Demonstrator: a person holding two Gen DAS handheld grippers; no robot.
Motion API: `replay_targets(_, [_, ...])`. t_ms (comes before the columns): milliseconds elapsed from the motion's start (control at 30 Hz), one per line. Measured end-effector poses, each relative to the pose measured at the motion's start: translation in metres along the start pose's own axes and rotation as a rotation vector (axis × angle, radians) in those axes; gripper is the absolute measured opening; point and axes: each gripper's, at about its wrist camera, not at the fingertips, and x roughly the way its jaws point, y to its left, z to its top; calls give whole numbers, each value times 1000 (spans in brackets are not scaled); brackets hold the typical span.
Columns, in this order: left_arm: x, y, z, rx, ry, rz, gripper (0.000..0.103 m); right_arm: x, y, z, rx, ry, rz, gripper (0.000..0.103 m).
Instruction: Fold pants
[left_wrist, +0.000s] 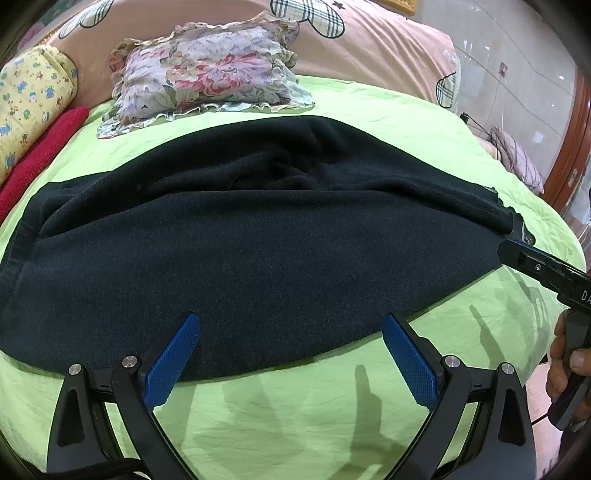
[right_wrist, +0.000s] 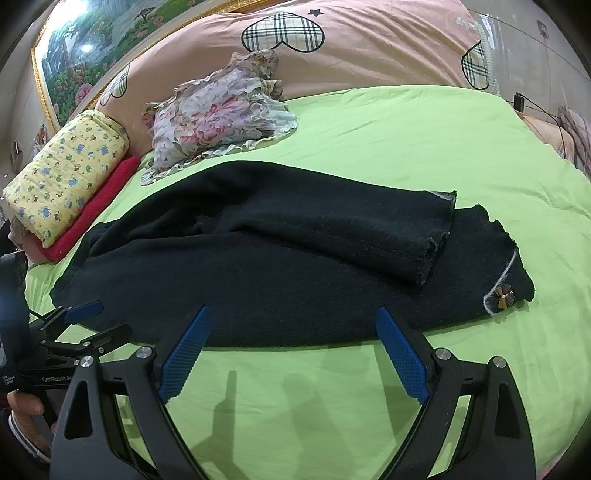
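Black pants (left_wrist: 258, 236) lie lengthwise across the green bedsheet (left_wrist: 295, 413). In the right wrist view one leg (right_wrist: 332, 221) lies folded over the other, and a small bow trim (right_wrist: 504, 295) marks the hem at the right. My left gripper (left_wrist: 291, 332) is open, its blue pads (left_wrist: 173, 358) over the pants' near edge at the waist end. My right gripper (right_wrist: 293, 339) is also open, tips over the near edge by the leg end. Each gripper shows in the other's view: the right gripper (left_wrist: 517, 243) at the hem, the left gripper (right_wrist: 98, 321) at the waist.
A folded floral garment (left_wrist: 207, 70) lies behind the pants. A yellow printed quilt roll (right_wrist: 66, 177) and a red towel (right_wrist: 92, 210) sit at the left. A pink duvet (right_wrist: 369, 44) with plaid hearts lies at the back. A hand (left_wrist: 565, 354) holds the right gripper's handle.
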Motion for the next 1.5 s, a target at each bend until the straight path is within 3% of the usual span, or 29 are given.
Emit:
replay_targets(1000, [4, -3, 5, 5, 25, -46, 100, -3, -13, 8, 58, 14, 39, 91])
replay_targets(1500, [13, -18, 50, 106, 13, -85, 100, -3, -42, 28, 129, 5, 44, 91])
